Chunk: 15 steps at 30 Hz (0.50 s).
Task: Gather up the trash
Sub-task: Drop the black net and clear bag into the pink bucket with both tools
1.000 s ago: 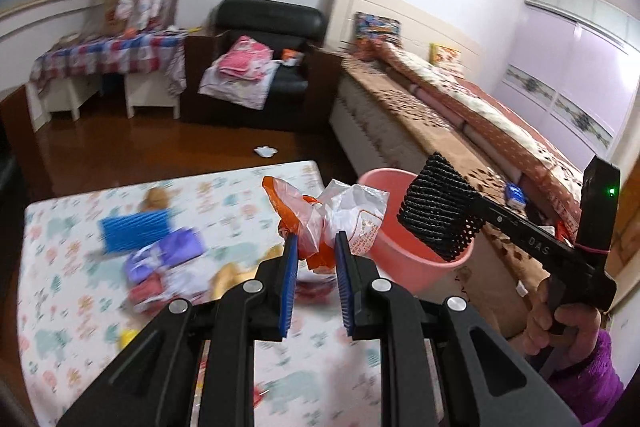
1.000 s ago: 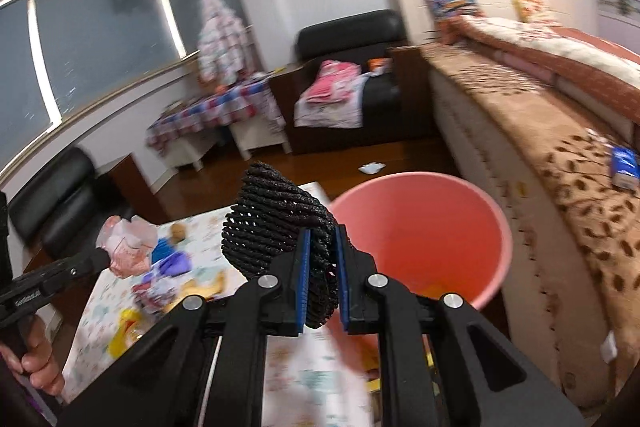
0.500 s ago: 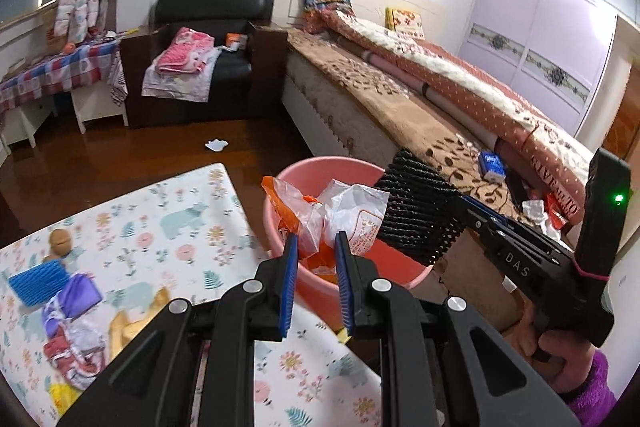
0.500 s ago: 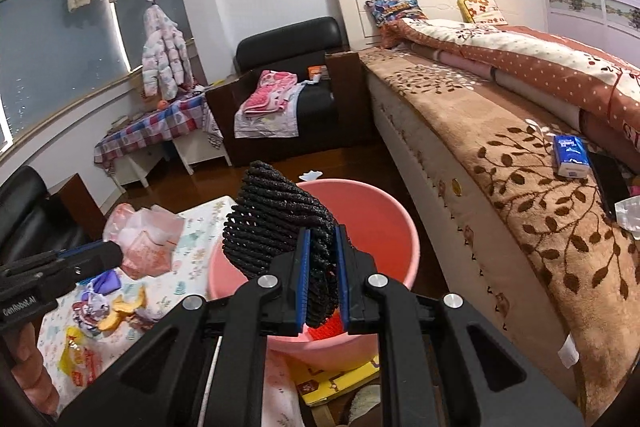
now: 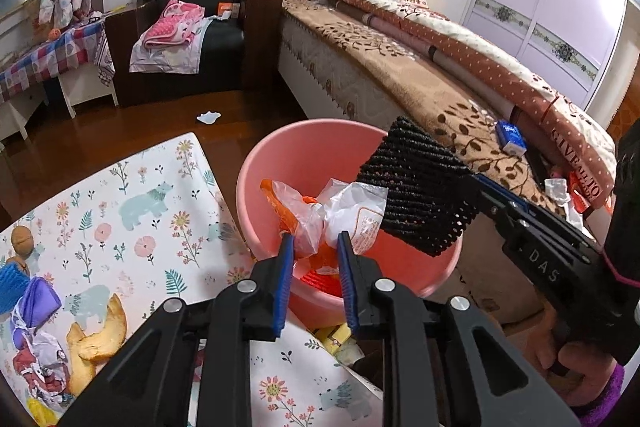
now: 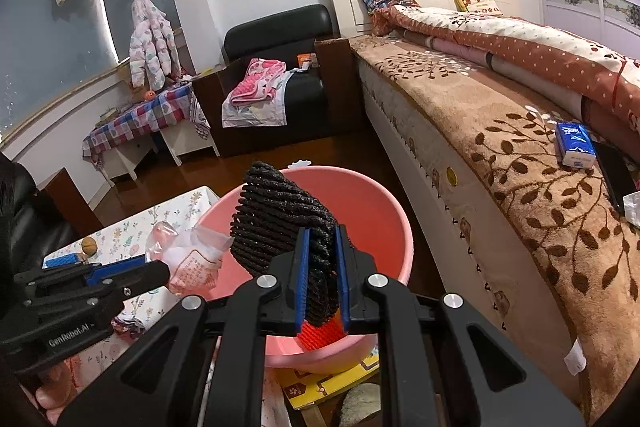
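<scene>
Pink plastic bucket [image 5: 320, 155] sits under the left gripper [image 5: 316, 255], which pinches a crumpled wrapper [image 5: 340, 215] over its mouth; more trash [image 5: 60, 339] lies on the flowered mat [image 5: 132, 211]. From the right wrist, the right gripper [image 6: 322, 259] clamps a black mesh pad [image 6: 276, 223] above the same bucket [image 6: 360, 211]. Dropping is the step in hand; next, both need to let go.

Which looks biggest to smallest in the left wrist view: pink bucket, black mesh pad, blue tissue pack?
1. Pink bucket
2. Black mesh pad, though it is nearer the camera
3. Blue tissue pack, farther back on the bed
</scene>
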Motion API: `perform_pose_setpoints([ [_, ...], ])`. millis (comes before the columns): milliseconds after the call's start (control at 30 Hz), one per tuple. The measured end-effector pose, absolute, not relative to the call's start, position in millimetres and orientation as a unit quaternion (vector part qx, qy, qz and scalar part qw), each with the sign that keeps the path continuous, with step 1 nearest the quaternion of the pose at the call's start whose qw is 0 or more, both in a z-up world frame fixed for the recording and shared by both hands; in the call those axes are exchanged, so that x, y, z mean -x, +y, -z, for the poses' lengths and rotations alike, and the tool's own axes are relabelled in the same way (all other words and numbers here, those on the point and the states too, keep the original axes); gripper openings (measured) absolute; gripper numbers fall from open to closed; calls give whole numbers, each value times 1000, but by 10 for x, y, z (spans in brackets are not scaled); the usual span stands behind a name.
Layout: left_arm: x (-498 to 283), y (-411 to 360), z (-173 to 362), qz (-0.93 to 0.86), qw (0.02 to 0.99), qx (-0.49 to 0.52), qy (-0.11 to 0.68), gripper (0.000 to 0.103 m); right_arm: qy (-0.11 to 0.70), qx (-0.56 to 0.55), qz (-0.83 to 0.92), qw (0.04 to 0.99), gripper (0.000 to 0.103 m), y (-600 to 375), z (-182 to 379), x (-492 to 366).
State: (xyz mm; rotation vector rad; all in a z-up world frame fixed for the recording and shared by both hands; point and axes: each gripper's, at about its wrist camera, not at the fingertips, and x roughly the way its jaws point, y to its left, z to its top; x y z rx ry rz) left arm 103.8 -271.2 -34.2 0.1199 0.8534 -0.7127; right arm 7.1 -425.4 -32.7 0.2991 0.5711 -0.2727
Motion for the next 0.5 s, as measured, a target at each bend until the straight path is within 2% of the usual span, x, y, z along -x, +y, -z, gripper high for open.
perform_pose_setpoints([
  [67,-1055,-2710,381,338,846,-54,408,22,280,-145,131,940,13,-4225,338,-90],
  [133,-1066,-2713,396,343,843,-50,412,28,280,-142,131,940,13,-4202,342,-107],
  [200,-1066,-2694,394,343,843,-49,411,40,280,-146,129,940,14,-4196,348,-124],
  [233,-1060,-2674,386,343,844,-47,409,41,279,-148,128,940,15,-4201,349,-127],
  [433,-1050,-2575,298,349,846,-25,402,47,281,-164,126,937,36,-4212,368,-160],
  [500,-1030,-2554,277,351,847,-21,400,48,282,-165,124,937,37,-4194,370,-158],
])
